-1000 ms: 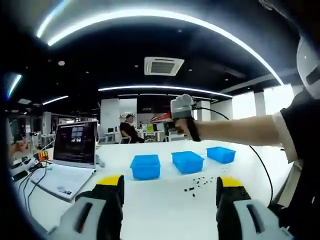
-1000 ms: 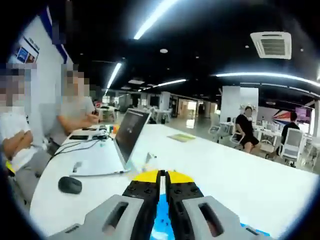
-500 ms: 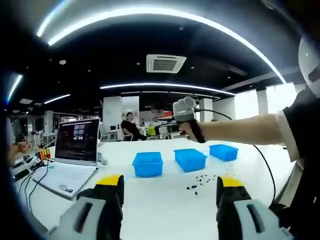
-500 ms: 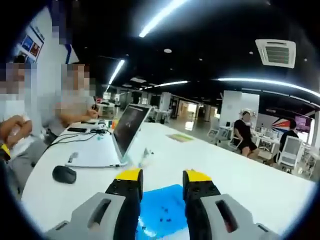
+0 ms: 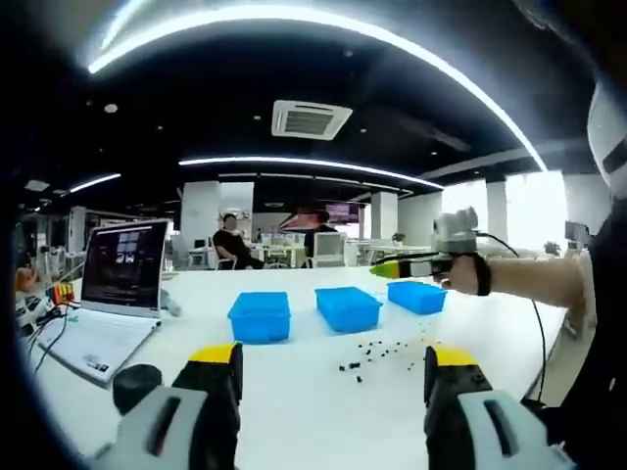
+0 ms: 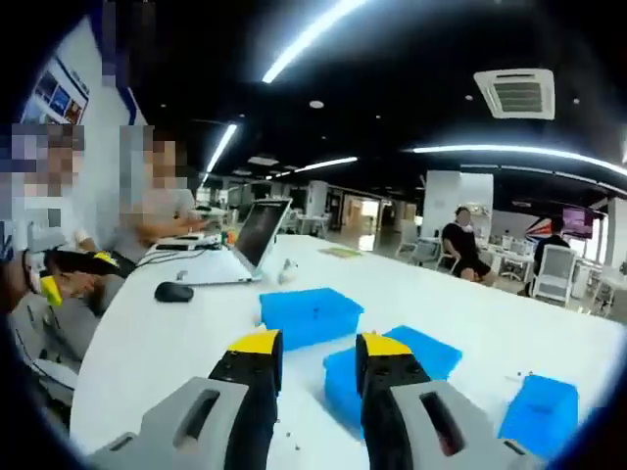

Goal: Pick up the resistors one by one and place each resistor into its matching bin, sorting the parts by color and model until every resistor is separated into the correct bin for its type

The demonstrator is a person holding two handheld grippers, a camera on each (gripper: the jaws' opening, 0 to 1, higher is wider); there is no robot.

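Right gripper [image 6: 311,354], earlier above the middle bin [image 6: 390,370], has drawn back, jaws parted and empty. Left gripper [image 5: 333,364] wide open, empty. Loose resistors [image 5: 377,352] lie on the worktop [image 5: 294,392] before the bins, nearer the right gripper.

Resistors [image 5: 377,352] too small to tell apart

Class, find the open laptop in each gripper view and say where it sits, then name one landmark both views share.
Left gripper view: the laptop sits at the left, on the white table, left of the three blue bins.
Right gripper view: the laptop is left of centre, far down the table, beyond the bins.
Shared landmark: the ceiling air-conditioning vent.
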